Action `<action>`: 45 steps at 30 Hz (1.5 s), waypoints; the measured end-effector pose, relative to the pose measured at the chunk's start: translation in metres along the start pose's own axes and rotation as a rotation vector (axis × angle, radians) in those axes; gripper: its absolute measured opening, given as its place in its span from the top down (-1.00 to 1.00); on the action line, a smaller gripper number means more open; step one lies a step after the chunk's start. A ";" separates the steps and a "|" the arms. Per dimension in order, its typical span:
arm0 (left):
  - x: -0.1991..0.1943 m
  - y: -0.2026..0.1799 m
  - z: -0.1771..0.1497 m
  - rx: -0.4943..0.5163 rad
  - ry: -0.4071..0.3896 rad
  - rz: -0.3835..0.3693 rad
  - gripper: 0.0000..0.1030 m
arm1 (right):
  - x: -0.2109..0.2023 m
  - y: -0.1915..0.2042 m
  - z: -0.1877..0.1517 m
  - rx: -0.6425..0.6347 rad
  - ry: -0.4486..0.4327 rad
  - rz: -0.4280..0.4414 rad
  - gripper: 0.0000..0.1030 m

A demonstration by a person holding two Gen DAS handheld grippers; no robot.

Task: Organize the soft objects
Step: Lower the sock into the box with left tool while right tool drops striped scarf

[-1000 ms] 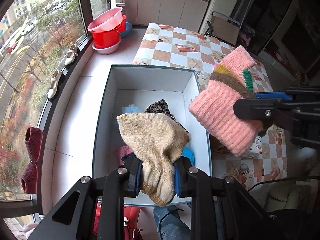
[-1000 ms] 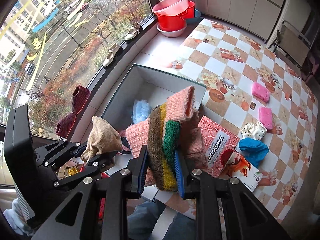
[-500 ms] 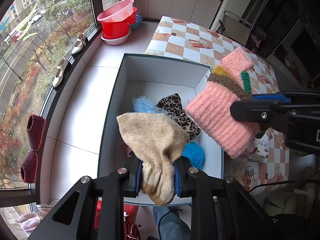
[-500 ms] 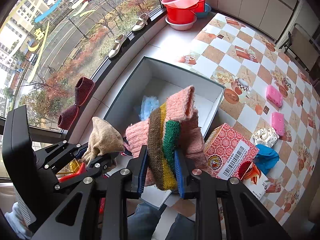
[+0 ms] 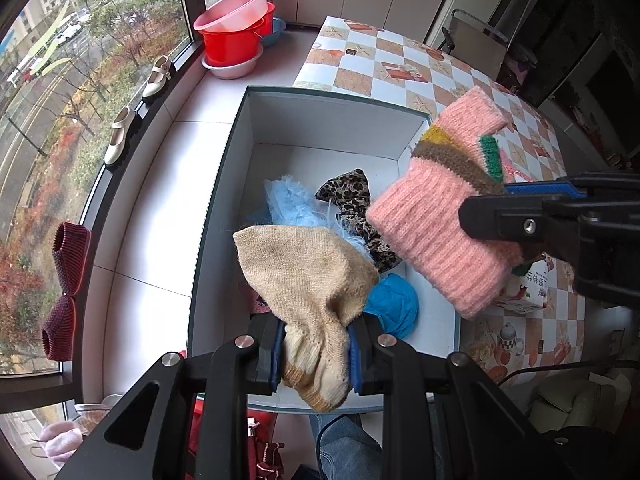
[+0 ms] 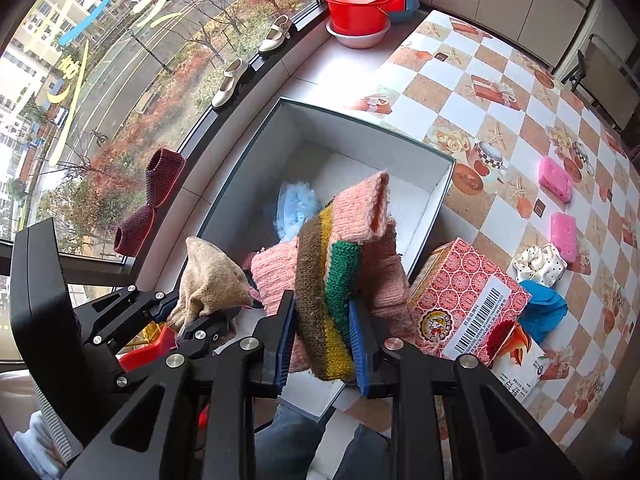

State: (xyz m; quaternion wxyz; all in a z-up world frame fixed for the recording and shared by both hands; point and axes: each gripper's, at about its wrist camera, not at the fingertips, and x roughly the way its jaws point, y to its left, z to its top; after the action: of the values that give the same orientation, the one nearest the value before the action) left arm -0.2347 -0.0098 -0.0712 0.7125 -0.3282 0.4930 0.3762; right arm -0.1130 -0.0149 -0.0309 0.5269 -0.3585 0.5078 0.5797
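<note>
My left gripper (image 5: 316, 354) is shut on a beige knit sock (image 5: 308, 276) and holds it above the near end of a white box (image 5: 332, 124). My right gripper (image 6: 320, 344) is shut on a pink knit sock with brown, yellow and green stripes (image 6: 340, 280), held over the box's right wall; it also shows in the left wrist view (image 5: 440, 216). Inside the box lie a light blue fluffy piece (image 5: 286, 200), a leopard-print piece (image 5: 352, 196) and a blue cloth (image 5: 394, 304). The beige sock also shows in the right wrist view (image 6: 208, 276).
A red patterned carton (image 6: 468, 300) stands on the checkered table (image 6: 480, 92) right of the box. Two pink sponges (image 6: 554, 174), a dotted white scrunchie (image 6: 538, 260) and a blue cloth (image 6: 544, 308) lie on the table. Basins (image 5: 236, 32), shoes (image 5: 120, 140) and red slippers (image 5: 64, 280) line the window sill.
Both grippers have moved back and up from the box, each still holding its sock. More of the box's inside shows, with the blue, leopard and fluffy pieces uncovered.
</note>
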 end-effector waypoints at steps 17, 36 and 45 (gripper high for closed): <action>0.018 0.004 -0.005 0.002 0.066 -0.005 0.48 | 0.019 0.002 0.006 -0.001 0.044 0.009 0.49; 0.026 0.003 0.001 0.015 0.088 0.003 0.41 | 0.030 0.005 0.012 -0.019 0.068 0.012 0.49; 0.024 0.004 0.003 -0.012 0.087 0.016 -0.69 | 0.028 0.006 0.013 -0.053 0.064 -0.009 -0.22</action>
State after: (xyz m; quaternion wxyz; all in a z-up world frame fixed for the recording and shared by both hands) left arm -0.2312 0.0000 -0.0932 0.6856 -0.3446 0.5236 0.3701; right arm -0.1226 0.0049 -0.0538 0.5033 -0.3928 0.5073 0.5789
